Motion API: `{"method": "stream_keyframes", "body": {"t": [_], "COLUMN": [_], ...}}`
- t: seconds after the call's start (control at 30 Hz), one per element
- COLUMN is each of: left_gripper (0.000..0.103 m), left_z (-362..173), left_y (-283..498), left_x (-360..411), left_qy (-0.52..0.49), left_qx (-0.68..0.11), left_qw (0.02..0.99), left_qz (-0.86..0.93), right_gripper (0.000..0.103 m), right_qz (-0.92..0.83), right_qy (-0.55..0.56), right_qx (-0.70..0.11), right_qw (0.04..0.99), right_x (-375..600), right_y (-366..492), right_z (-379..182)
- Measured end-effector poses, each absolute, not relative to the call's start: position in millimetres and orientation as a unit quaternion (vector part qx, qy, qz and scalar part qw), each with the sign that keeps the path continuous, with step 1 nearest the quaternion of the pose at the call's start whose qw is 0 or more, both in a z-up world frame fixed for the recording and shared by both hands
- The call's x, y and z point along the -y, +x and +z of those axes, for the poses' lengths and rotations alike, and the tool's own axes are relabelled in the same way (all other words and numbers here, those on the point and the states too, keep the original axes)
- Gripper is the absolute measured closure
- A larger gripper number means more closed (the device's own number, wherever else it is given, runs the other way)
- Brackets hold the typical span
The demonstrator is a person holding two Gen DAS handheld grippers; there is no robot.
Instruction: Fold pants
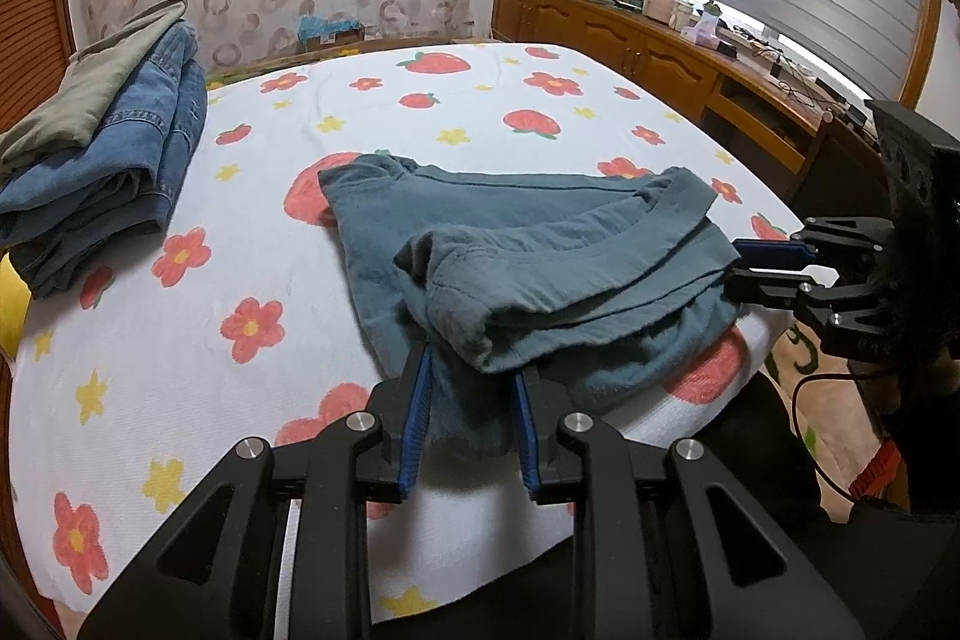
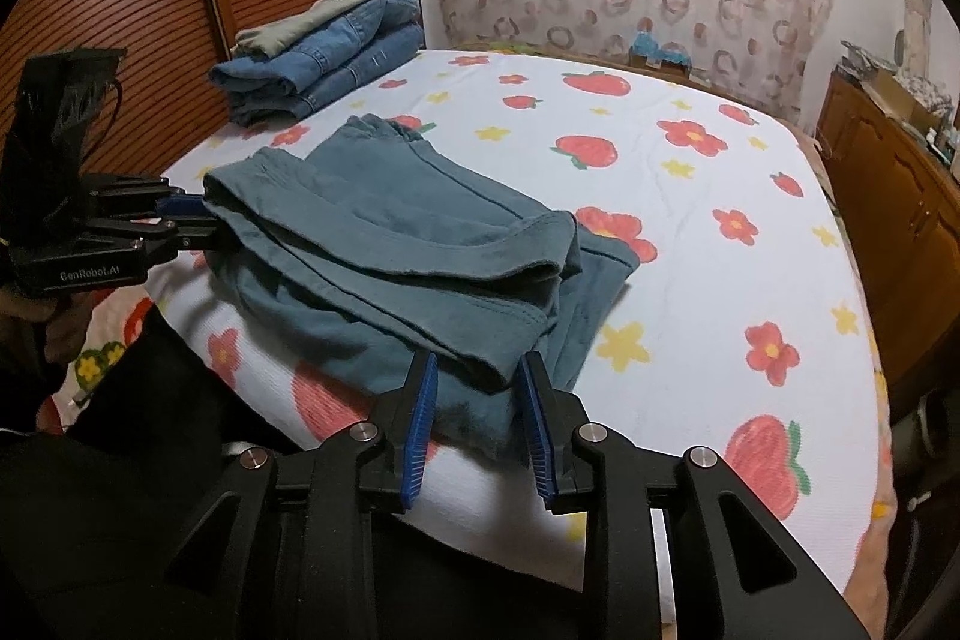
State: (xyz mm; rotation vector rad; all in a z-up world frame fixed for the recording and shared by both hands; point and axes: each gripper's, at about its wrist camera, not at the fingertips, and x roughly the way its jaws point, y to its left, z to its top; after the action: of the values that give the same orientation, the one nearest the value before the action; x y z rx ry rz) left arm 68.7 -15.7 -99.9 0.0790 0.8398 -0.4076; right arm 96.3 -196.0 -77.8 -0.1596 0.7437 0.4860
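Note:
Teal pants (image 1: 540, 256) lie folded in layers on the flowered bed sheet (image 1: 240, 196), near its front edge. My left gripper (image 1: 474, 370) is open, its blue-padded fingers either side of the folded near-left corner. My right gripper (image 1: 735, 265) shows at the right, tips at the pants' right edge. In the right wrist view the pants (image 2: 408, 244) lie ahead; my right gripper (image 2: 480, 370) is open around the near-right folded corner, and my left gripper (image 2: 207, 220) touches their left edge.
A stack of folded jeans with an olive garment on top (image 1: 114, 142) sits at the bed's far left, also in the right wrist view (image 2: 324, 52). A wooden cabinet (image 1: 648, 52) with clutter runs along the right. Louvered wooden doors (image 2: 120, 10) stand at left.

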Motion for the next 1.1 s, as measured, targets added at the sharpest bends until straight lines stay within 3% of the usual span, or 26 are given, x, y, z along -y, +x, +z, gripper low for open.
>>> {"method": "stream_keyframes", "body": {"t": [0.6, 1.1], "left_gripper": [0.077, 0.077], "left_z": [-87, -100], "left_y": [107, 125], "left_x": [25, 10], "left_qy": [0.042, 0.013], "left_qx": [-0.392, -0.4], "left_qw": [0.9, 0.903], "left_qz": [-0.184, -0.157], "right_gripper": [0.074, 0.074], "right_qz": [0.22, 0.207], "right_qy": [-0.096, -0.036], "right_qx": [-0.352, -0.338], "right_qw": [0.904, 0.917], "right_x": [179, 195], "right_y": [140, 166], "right_z": [-69, -72]}}
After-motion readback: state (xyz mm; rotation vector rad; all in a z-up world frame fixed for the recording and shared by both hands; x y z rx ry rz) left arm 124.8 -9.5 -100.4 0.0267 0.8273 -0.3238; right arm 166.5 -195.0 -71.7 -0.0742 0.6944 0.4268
